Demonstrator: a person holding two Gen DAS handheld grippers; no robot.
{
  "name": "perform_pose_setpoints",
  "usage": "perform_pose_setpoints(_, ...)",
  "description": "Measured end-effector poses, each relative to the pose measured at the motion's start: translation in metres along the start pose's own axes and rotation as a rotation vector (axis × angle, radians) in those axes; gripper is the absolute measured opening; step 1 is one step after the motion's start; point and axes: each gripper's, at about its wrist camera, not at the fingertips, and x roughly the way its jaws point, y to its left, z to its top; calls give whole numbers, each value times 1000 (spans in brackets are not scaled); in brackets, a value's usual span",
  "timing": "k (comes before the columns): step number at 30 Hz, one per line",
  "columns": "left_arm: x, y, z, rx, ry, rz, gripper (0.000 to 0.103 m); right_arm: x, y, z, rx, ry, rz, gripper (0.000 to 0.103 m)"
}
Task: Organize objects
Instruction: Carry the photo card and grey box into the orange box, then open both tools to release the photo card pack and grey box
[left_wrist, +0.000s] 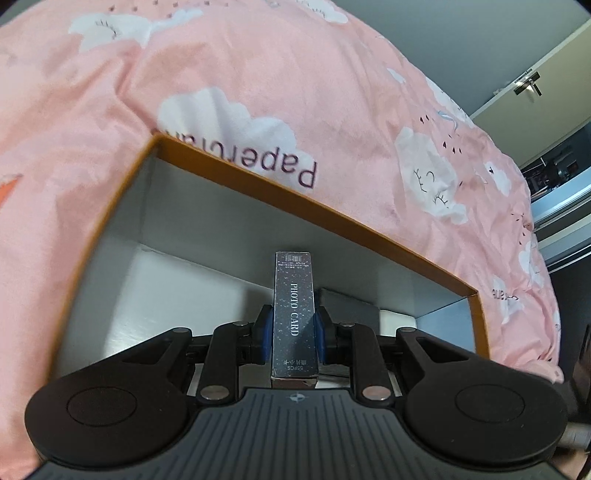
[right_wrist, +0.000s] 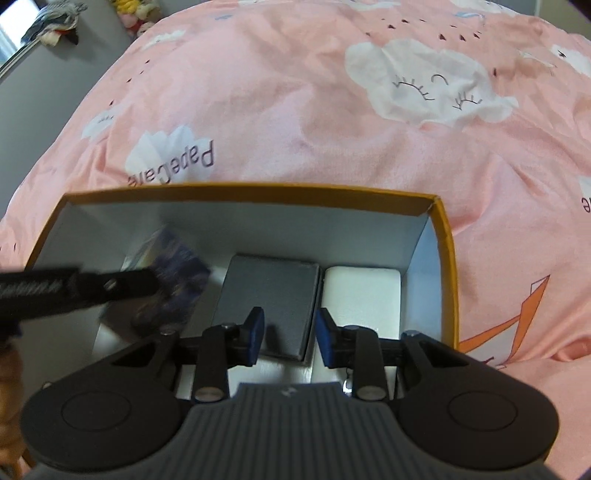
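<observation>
Your orange-rimmed cardboard box sits open on the bed, its inside walls white. In it, seen from your right wrist, a flat grey box lies on the floor with a white box just beside it against the right wall. The dark photo card pack is inside the box too, over the left part, and in the right view it shows only as a blur.

The box rests on a pink quilt printed with white clouds and dark lettering. Past the quilt you can see a grey wall and a pale door with a metal handle.

Your left gripper pinches the pack on its two broad faces, narrow lettered edge towards the camera. Its long axis runs straight along the fingers, barcode end away from you. Your right gripper holds nothing, its blue pads spread apart above the grey box.
</observation>
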Motion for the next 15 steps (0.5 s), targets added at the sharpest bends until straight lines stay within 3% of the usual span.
perform_pose_setpoints(8,18,4,0,-31,74,38,25,-3,4,-8,-76,10,-2,31)
perform_pose_setpoints(15,22,-6,6,93,124,163,33,-5,8,-14,-124,15,-12,31)
